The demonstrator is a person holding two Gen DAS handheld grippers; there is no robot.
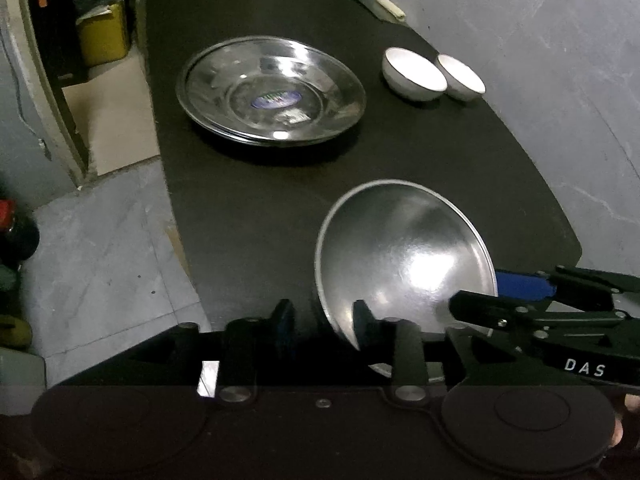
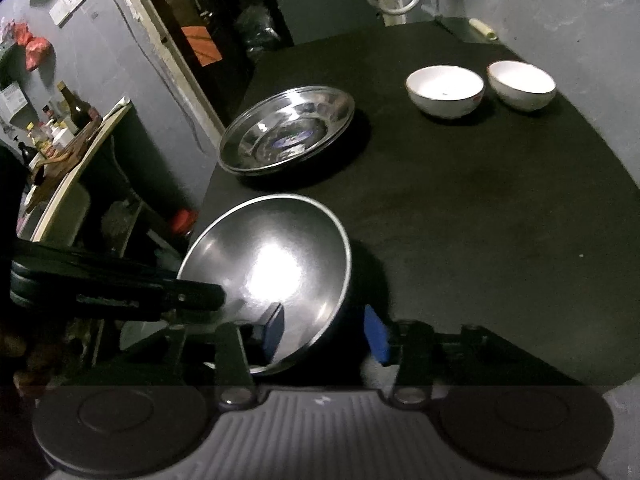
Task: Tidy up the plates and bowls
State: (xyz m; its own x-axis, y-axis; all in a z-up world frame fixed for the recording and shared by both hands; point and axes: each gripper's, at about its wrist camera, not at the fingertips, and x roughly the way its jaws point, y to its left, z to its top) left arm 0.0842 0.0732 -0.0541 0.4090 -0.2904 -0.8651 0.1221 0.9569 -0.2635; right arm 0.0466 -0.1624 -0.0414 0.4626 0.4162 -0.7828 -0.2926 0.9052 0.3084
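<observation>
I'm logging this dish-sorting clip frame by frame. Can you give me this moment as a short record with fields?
surface: black table
held item: metal bowl, tilted, both grippers straddling its rim
left gripper: open, one finger inside the bowl, one outside
right gripper: open, one finger inside the bowl, one outside
steel plates: stacked, far left of table
white bowls: two, upright, side by side at far right, not stacked
stacking left: white bowls and metal bowl

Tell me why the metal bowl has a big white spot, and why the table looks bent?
Right wrist view: the white spot is lamp glare bouncing off the shiny metal bowl. Left wrist view: the same glare shows on it, and the table edges bow outward because the fisheye lens bends straight lines. Both views are dim, with dark corners.
</observation>
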